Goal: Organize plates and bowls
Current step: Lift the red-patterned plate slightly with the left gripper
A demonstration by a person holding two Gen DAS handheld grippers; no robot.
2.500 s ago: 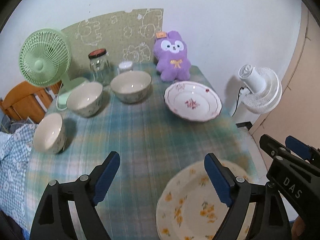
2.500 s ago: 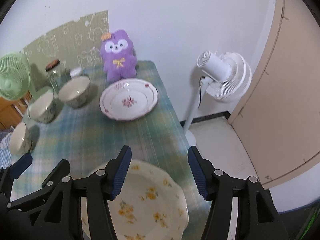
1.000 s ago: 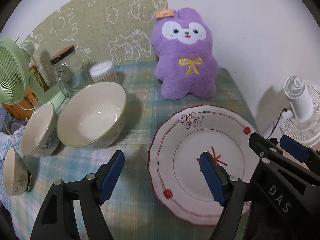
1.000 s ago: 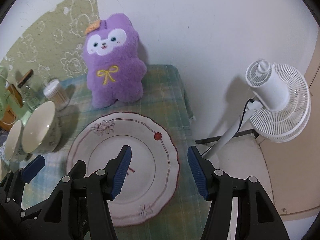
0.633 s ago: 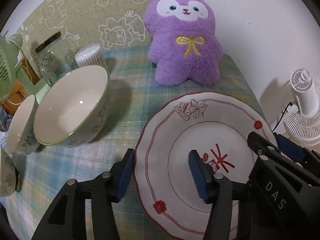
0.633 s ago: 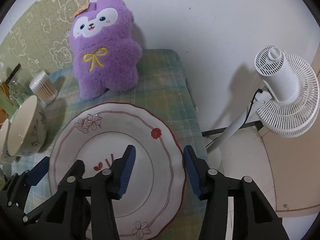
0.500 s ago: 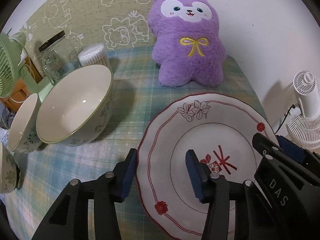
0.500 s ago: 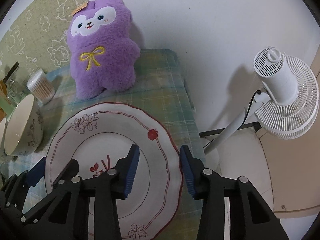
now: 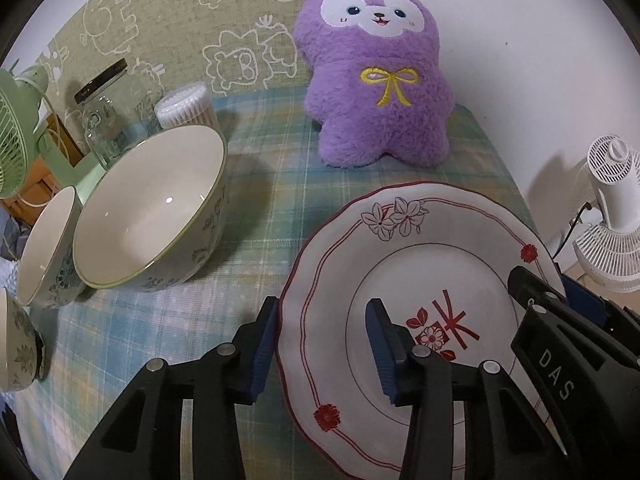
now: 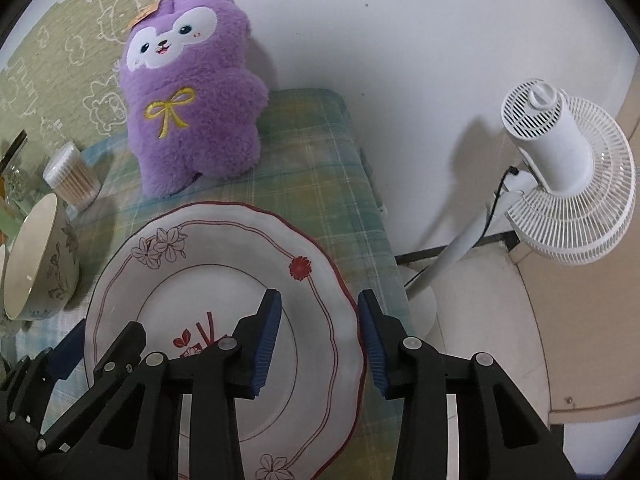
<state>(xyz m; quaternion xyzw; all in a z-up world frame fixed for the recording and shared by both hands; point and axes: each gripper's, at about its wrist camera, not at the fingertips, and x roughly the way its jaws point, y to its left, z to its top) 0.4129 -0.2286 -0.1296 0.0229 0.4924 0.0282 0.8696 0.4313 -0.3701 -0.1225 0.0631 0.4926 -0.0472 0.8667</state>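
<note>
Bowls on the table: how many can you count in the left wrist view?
3, all left of the plate: large bowl, smaller bowl beside it, third bowl cut off at the left edge. More may lie outside view.

The left gripper (image 9: 323, 346) straddles the left rim of the red-trimmed plate (image 9: 404, 264), jaws apart.
</note>
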